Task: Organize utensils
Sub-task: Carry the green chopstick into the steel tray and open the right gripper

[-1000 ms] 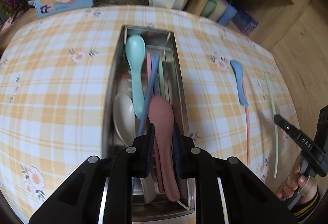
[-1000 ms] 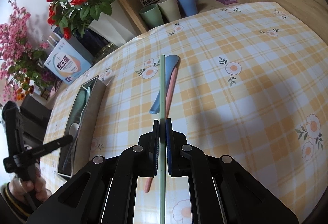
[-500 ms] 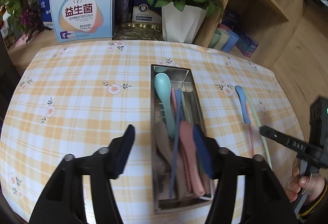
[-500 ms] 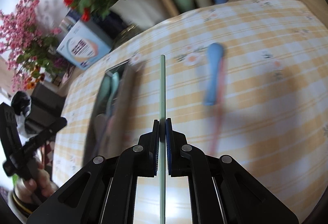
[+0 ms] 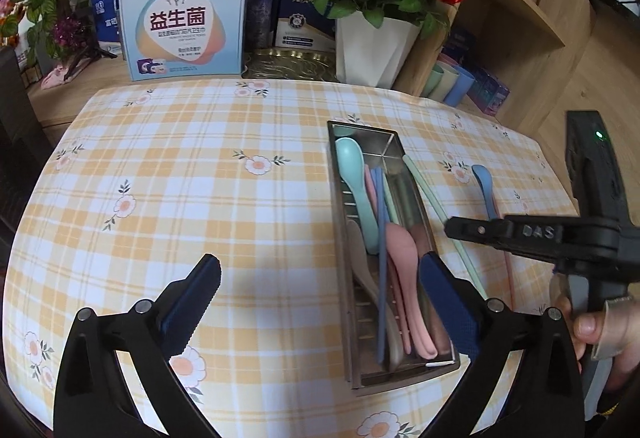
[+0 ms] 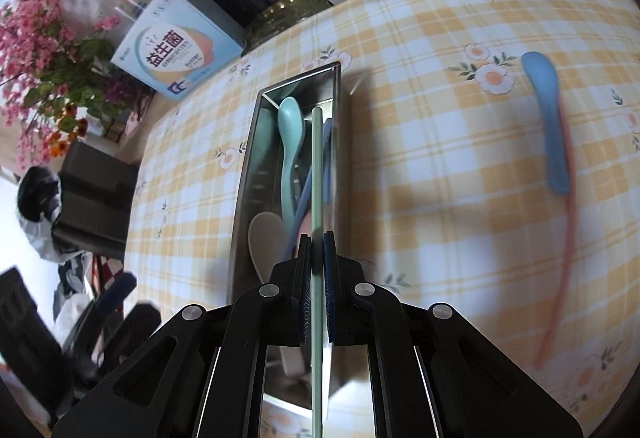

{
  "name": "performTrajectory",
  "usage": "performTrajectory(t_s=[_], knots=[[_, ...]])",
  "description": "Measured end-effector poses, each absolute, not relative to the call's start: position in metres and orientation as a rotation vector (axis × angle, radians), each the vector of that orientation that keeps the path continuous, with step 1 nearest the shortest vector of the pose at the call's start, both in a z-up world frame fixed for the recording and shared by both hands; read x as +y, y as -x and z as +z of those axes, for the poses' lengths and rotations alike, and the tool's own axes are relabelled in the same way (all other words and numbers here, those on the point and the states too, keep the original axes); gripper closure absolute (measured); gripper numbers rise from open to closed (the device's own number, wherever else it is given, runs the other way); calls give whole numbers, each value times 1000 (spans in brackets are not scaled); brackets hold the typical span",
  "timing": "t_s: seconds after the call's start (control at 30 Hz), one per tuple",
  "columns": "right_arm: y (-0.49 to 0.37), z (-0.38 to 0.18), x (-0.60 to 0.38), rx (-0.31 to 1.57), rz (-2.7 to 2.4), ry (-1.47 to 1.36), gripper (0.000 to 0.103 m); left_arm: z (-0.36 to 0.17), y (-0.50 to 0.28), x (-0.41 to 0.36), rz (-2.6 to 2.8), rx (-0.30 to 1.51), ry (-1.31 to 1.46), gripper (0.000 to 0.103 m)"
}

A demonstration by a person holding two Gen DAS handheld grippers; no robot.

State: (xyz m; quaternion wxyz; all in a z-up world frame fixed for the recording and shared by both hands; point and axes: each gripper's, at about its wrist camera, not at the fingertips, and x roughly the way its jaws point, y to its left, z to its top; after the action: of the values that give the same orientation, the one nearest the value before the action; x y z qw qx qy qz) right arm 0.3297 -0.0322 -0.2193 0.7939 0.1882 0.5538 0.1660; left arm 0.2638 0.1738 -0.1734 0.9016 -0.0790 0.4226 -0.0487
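Chopstick, pale green (image 6: 317,173), pinched in my right gripper (image 6: 317,274) over steel tray (image 6: 246,173) | left gripper (image 5: 320,278) spread | blue spoon (image 6: 546,117) on tablecloth at 2 o'clock.

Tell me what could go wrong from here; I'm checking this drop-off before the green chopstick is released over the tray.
1. The green chopstick, clamped in the right gripper, lines up near the steel tray's right wall; released there, it might land on the rim and roll onto the cloth.
2. The tray already holds crossed spoons, like the pink spoon, so the stick may rest on top and jut out.
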Motion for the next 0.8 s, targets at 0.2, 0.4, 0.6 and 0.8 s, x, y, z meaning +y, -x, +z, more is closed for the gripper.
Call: performTrajectory(t_s=[0.2,0.4,0.6,0.8], knots=[[-346,-223,-8,1220,318,-387,97,-176,-260,185,-86,874,173,6],[-358,-231,6,1243,268,-383,97,-176,-256,194,-78,868,203,6],[-360,-239,15,1268,267,-364,95,-180,-257,197,-71,880,203,6],[-357,-241,19,1284,295,-358,95,-181,-257,196,-69,886,206,6]])
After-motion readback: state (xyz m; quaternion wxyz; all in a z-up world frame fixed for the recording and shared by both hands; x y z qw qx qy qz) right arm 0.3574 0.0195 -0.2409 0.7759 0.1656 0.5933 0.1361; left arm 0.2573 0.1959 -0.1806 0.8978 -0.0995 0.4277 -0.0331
